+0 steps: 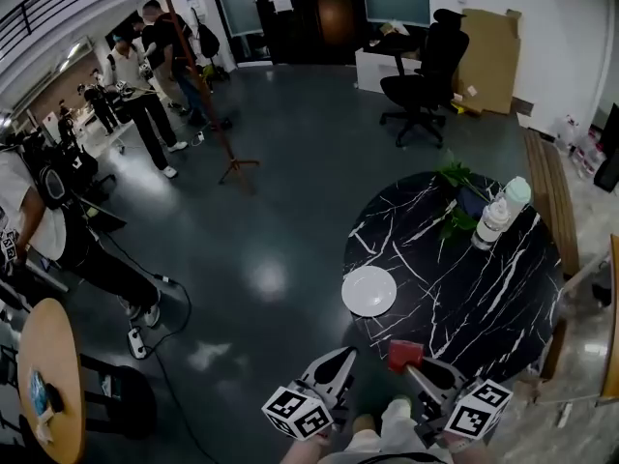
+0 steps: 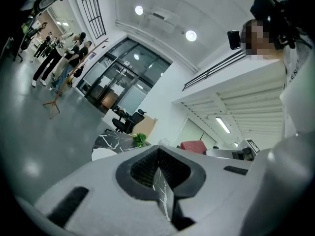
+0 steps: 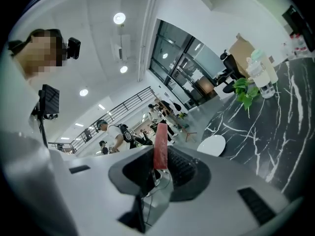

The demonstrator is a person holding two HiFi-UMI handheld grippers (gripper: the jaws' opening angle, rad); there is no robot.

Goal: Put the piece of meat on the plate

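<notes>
A flat red piece of meat (image 1: 404, 353) stands on edge between the pads of my right gripper (image 1: 414, 363), which is shut on it at the near rim of the black marble table (image 1: 484, 298). The right gripper view shows the meat (image 3: 160, 145) upright in the jaws, with the white plate (image 3: 212, 145) beyond it to the right. The plate (image 1: 368, 290) lies empty at the table's left edge, ahead of both grippers. My left gripper (image 1: 336, 363) is shut and holds nothing, level with the right one and just left of it. From the left gripper view the meat (image 2: 193, 146) shows at the right.
A clear bottle (image 1: 495, 218) and a small green plant (image 1: 458, 201) stand at the table's far side. A black office chair (image 1: 424, 75) and a coat stand (image 1: 218, 114) are farther off. People stand at the left. A round wooden table (image 1: 48, 380) is at the lower left.
</notes>
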